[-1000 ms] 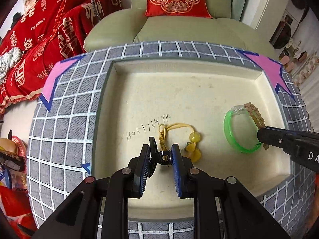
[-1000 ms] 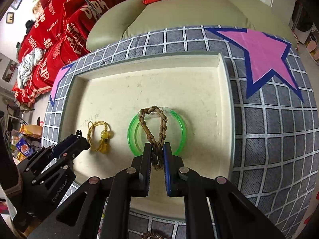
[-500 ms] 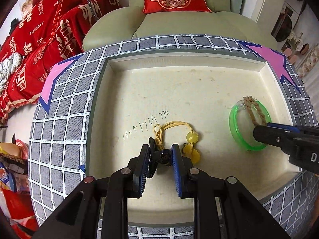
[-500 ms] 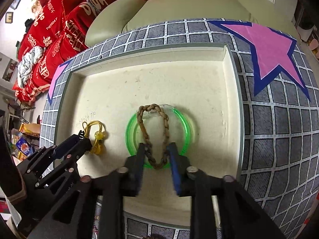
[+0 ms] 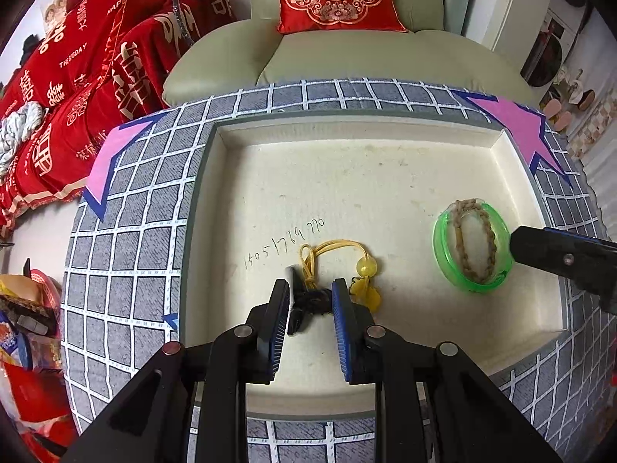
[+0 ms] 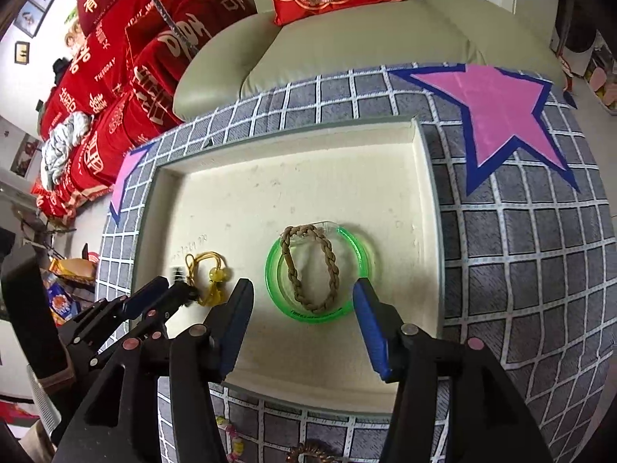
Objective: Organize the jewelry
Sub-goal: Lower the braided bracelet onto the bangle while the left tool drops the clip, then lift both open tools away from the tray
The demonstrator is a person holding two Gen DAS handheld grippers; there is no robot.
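Observation:
A cream tray (image 5: 385, 154) lies on the grey checked cloth. A yellow cord with beads (image 5: 339, 258) lies in it at the front left; it also shows in the right wrist view (image 6: 208, 274). My left gripper (image 5: 310, 301) is shut on a small black clip (image 5: 308, 303) at the cord's end. A green bangle (image 5: 472, 249) lies at the right with a brown braided bracelet (image 5: 472, 239) resting on it. In the right wrist view my right gripper (image 6: 304, 305) is open, its jaws on either side of the bangle (image 6: 320, 270) and bracelet (image 6: 310, 266), holding nothing.
Pink star markers (image 6: 497, 115) sit on the cloth at the tray's corners. A pale green sofa (image 5: 339, 58) with a red cushion stands behind. Red fabric (image 5: 77, 96) is piled at the left. More beads (image 6: 308, 453) lie on the cloth at the near edge.
My right gripper has opened and let go of the braided bracelet, which now lies on the green bangle. My left gripper has stayed shut on the black clip and has widened slightly.

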